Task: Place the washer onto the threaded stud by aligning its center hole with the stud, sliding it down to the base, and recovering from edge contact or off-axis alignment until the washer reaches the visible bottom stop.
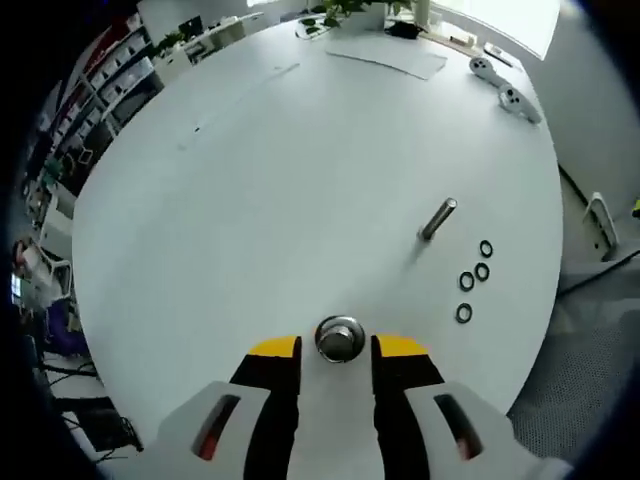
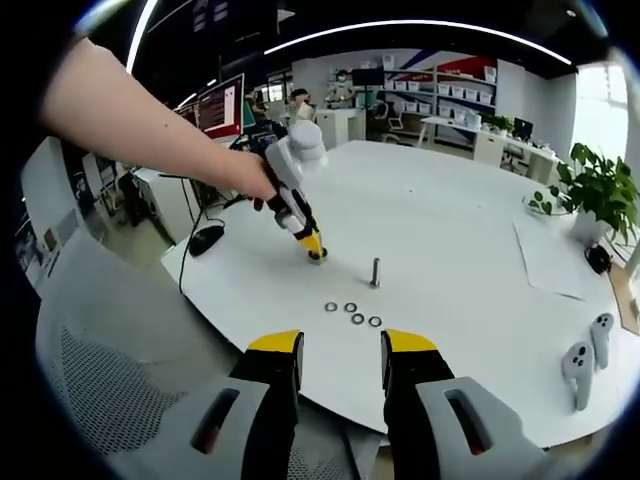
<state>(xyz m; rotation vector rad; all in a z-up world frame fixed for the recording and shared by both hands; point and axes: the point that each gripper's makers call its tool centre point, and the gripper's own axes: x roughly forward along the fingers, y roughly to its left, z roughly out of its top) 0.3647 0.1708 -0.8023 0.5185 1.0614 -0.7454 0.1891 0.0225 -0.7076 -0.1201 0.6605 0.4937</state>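
A short threaded stud (image 1: 437,219) stands upright on the white round table (image 1: 280,180). Just to its right lie several small black-ringed washers (image 1: 482,271), loose on the tabletop. My left gripper (image 1: 336,350) is open low over the table, and a round metal knob (image 1: 340,338) sits between its yellow-tipped fingers with a small gap on each side. In the right gripper view a hand holds that left gripper (image 2: 300,215) over the knob (image 2: 317,256), left of the stud (image 2: 375,272) and behind the washers (image 2: 352,313). My right gripper (image 2: 340,350) hangs open off the table's near edge, holding nothing.
Two white controllers (image 1: 505,90) and a paper sheet (image 1: 385,50) lie at the far side. A potted plant (image 2: 590,190) stands at the right. A mesh chair back (image 2: 100,380) is below the table edge, near a computer mouse (image 2: 205,238).
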